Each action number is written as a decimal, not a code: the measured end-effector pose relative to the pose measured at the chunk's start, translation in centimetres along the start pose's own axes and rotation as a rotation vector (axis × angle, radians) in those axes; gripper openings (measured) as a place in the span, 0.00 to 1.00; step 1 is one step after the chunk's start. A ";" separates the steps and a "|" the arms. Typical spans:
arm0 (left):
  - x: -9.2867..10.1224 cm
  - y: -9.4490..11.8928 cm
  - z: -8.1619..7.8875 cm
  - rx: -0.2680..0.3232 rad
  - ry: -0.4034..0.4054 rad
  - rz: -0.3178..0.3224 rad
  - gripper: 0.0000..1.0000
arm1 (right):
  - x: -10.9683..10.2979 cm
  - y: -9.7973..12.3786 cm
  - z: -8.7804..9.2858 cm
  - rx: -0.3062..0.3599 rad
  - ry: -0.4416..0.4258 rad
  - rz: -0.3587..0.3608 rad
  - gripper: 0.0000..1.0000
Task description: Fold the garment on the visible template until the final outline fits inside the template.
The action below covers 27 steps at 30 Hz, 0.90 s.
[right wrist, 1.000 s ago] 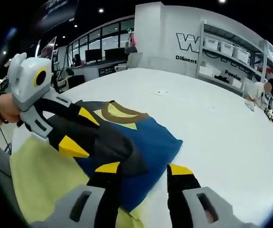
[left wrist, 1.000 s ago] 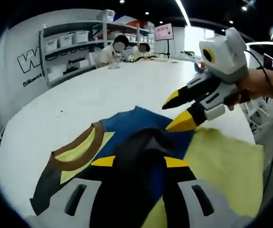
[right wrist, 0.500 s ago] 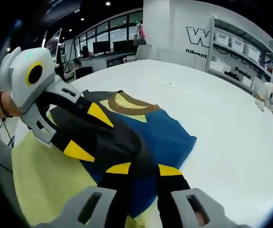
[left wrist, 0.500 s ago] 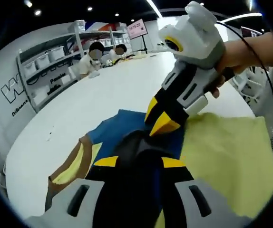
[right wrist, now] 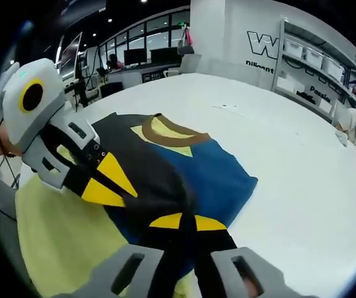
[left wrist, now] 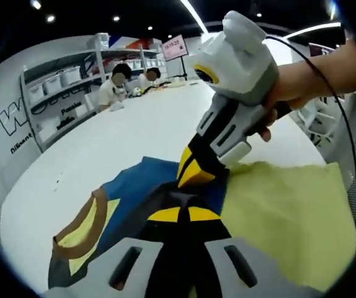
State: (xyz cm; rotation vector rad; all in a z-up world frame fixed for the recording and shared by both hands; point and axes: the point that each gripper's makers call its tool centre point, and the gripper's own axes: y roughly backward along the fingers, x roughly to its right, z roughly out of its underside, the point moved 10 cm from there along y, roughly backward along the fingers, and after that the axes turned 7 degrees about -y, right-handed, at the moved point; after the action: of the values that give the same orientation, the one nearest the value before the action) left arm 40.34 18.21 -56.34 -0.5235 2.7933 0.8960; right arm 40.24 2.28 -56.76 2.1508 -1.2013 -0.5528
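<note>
Both the left gripper (left wrist: 179, 214) and right gripper (right wrist: 187, 221) clamp dark folds of the blue, grey and yellow garment (right wrist: 215, 177) lying partly over the yellow-green rectangular template (left wrist: 289, 205) on the white round table (right wrist: 302, 186), with storage shelving (left wrist: 57, 93) beyond.

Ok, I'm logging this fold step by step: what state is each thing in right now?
garment: partly folded, lying on the template, dark fabric bunched at the jaws
template: flat on the table, partly covered by the garment
left gripper: shut on the garment's dark fabric
right gripper: shut on the garment's dark fabric
</note>
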 end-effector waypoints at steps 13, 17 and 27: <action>0.9 0.2 -0.2 0.039 0.152 -0.034 0.00 | 0.6 1.0 -2.4 -0.047 0.017 -0.015 0.00; 1.0 -0.3 -0.4 0.029 0.149 -0.035 0.00 | 0.6 0.7 -2.9 -0.086 0.059 -0.013 0.00; 1.8 -1.2 -0.3 -0.015 0.125 -0.019 0.01 | 0.8 -0.6 -3.2 -0.162 0.086 -0.013 0.02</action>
State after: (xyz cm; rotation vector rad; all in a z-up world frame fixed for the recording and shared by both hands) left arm 39.13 16.64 -57.15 -0.6278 2.8893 0.9112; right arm 42.94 2.76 -54.87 2.0259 -1.0603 -0.5387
